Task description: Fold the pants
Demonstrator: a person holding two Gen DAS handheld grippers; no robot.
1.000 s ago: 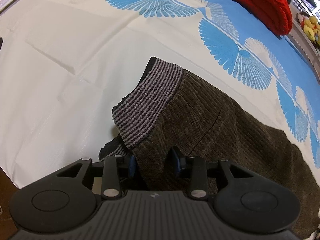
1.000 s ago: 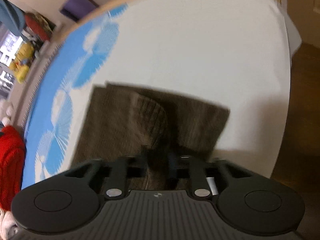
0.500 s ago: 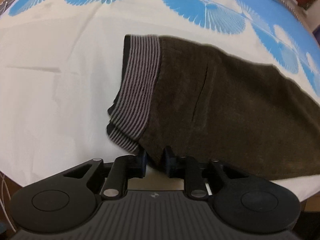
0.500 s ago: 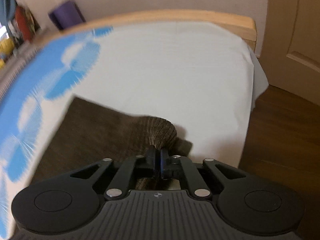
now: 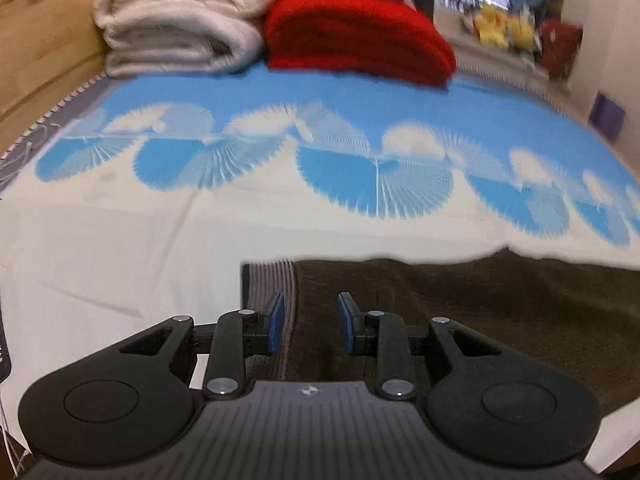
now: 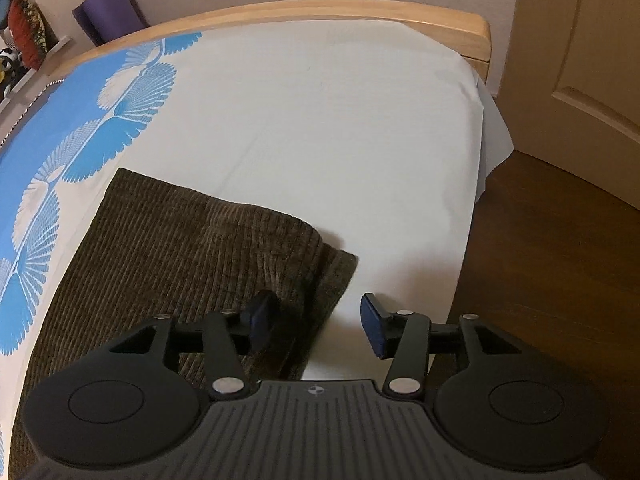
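Observation:
Dark brown corduroy pants (image 5: 460, 300) lie flat on the bed, folded lengthwise. Their grey striped waistband (image 5: 268, 280) is at the left end in the left wrist view. My left gripper (image 5: 310, 326) is open just above the waistband end, holding nothing. In the right wrist view the leg end of the pants (image 6: 200, 248) lies flat, one leg stacked on the other. My right gripper (image 6: 316, 326) is open wide over the leg hem's near corner, with its left finger (image 6: 262, 316) over the cloth and its right finger (image 6: 374, 330) over the sheet.
The bed sheet (image 6: 320, 120) is white with blue fan shapes (image 5: 376, 176). A folded red blanket (image 5: 356, 40) and a beige blanket (image 5: 176, 24) lie at the bed's far side. The wooden footboard (image 6: 360, 10), dark floor (image 6: 552, 280) and a door (image 6: 580, 40) are to the right.
Both grippers have let go of the pants and opened. The pants now lie flat on the bed. Both grippers have drawn back and tilted up.

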